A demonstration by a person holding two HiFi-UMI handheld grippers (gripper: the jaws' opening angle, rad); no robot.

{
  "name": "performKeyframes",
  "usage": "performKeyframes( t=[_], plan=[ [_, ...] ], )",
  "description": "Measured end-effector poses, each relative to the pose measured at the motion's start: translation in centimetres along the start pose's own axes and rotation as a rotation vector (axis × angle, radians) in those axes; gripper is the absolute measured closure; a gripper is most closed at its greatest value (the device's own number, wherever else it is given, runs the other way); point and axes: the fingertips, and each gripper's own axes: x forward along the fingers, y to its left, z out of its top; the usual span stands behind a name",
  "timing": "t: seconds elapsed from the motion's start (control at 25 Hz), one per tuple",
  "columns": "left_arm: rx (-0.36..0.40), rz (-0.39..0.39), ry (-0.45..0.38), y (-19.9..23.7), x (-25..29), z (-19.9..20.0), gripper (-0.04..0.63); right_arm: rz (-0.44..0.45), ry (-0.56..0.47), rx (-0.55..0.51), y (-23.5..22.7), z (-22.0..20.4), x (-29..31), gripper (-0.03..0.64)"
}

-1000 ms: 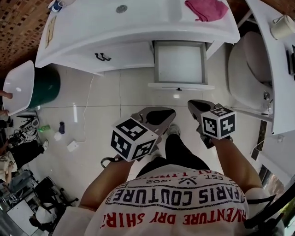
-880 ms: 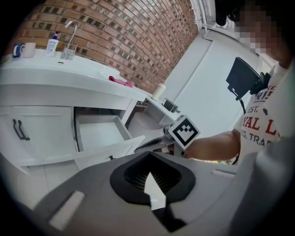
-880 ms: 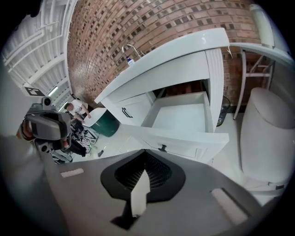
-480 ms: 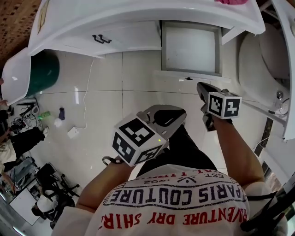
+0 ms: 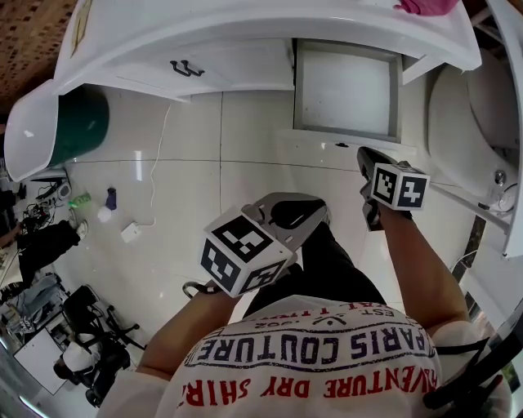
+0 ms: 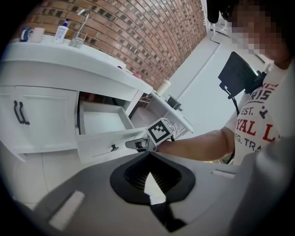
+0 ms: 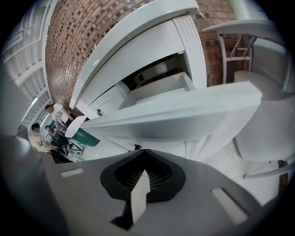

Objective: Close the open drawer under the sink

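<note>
The white drawer [image 5: 347,90] under the sink counter [image 5: 245,24] stands pulled out, its inside bare. Its front panel [image 5: 327,148] carries a small dark knob [image 5: 339,145]. My right gripper [image 5: 366,155] is shut and holds nothing, its tip just short of the panel's right part. In the right gripper view the panel [image 7: 184,117] fills the middle just beyond the shut right gripper [image 7: 144,153], with the knob [image 7: 137,147] at the tip. My left gripper [image 5: 320,214] hangs lower over the floor, shut and holding nothing. From the left gripper [image 6: 148,156], the drawer [image 6: 103,120] shows ahead.
A cabinet door with black handles [image 5: 184,68] is left of the drawer. A toilet [image 5: 474,106] stands right, a green bin [image 5: 78,126] and white tub [image 5: 29,139] left. A pink cloth [image 5: 425,6] lies on the counter. A cable [image 5: 155,175] and small items lie on the floor.
The right gripper has moved up to the drawer's front panel. The view has closed in on the cabinet. The left gripper has barely shifted. The drawer remains open.
</note>
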Motion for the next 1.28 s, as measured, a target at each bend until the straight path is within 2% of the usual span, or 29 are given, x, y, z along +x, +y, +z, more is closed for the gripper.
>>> performKeyframes(
  t=[0.44, 0.72, 0.88, 1.28],
  plan=[
    [-0.017, 0.011, 0.0, 1.7, 0.5, 0.5, 0.606, -0.008, -0.025, 0.022, -0.4, 2.0, 0.6, 0.609],
    [-0.026, 0.022, -0.004, 3.2, 0.9, 2.0, 0.606, 0.002, -0.043, 0.024, -1.1, 6.8, 2.0, 0.609],
    [-0.024, 0.034, -0.012, 3.2, 0.4, 2.3, 0.606, -0.006, -0.043, 0.0, -1.5, 8.1, 2.6, 0.608],
    [-0.069, 0.057, -0.024, 4.4, -0.2, 2.7, 0.606, -0.024, -0.072, -0.008, -2.2, 13.9, 4.8, 0.607]
  ],
)
